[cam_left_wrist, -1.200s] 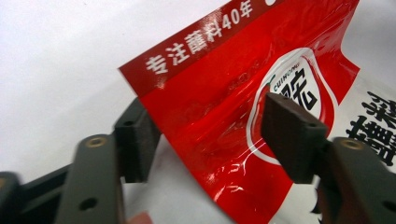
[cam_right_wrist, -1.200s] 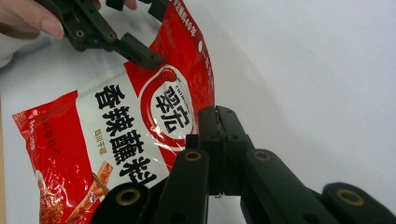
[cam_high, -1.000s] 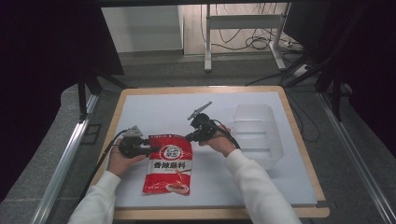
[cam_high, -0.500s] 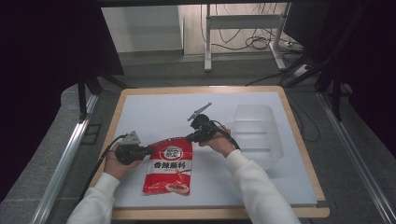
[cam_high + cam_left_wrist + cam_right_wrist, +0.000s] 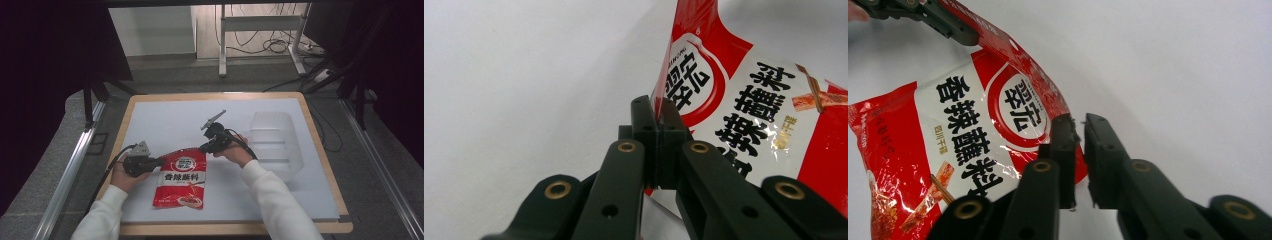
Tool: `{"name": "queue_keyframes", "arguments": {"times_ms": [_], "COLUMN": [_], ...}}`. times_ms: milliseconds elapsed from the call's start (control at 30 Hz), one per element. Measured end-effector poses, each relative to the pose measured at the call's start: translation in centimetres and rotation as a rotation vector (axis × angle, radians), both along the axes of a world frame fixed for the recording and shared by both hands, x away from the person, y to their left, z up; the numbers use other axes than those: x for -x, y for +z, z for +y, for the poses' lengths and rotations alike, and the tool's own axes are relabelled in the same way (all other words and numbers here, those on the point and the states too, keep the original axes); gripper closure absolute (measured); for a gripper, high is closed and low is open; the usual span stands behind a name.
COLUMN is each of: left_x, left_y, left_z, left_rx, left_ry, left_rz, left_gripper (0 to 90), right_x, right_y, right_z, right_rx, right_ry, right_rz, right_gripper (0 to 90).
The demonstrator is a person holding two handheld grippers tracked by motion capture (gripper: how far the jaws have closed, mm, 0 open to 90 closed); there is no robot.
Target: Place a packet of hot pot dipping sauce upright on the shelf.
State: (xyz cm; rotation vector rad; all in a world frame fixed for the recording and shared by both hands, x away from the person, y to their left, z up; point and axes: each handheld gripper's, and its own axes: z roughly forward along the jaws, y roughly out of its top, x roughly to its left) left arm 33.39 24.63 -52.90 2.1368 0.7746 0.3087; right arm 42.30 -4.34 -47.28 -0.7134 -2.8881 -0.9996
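left gripper [image 5: 655, 107] pinches pouch [image 5: 181, 179] top-left corner | right gripper [image 5: 1077, 125] slightly spread at pouch top-right corner | tray [image 5: 274, 145] right of pouch

White sleeves [image 5: 272, 192]; each black claw [image 5: 657, 112] has brass-ringed screw holes and a trailing black cable.

The high view looks forward and down from above on the white worktop [image 5: 165, 120]. Both gripper views sit low and close behind their black fingers [image 5: 644, 120], facing the red packet [image 5: 181, 180], which appears in all three views.
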Motion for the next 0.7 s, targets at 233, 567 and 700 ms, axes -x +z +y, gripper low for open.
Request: {"name": "queue_keyframes", "arguments": {"times_ms": [233, 567, 700], "left_x": [-0.1, -0.1, -0.1], "left_y": [-0.1, 0.0, 0.0], "left_z": [0.0, 0.1, 0.1], "left_rx": [-0.002, -0.005, -0.007], "left_ry": [-0.009, -0.013, -0.013], "left_rz": [0.001, -0.003, -0.004], "left_gripper": [89.6, 89.6, 89.5], "right_x": [-0.1, -1.1, -1.5], "right_y": [0.5, 1.2, 0.3], "right_z": [0.4, 2.7, 4.0], "right_rx": [0.026, 0.074, 0.101], "right_ry": [-0.01, 0.057, 0.093], "right_rz": [-0.047, -0.029, 0.007], "right_gripper": [56.4, 48.8, 54.3]}}
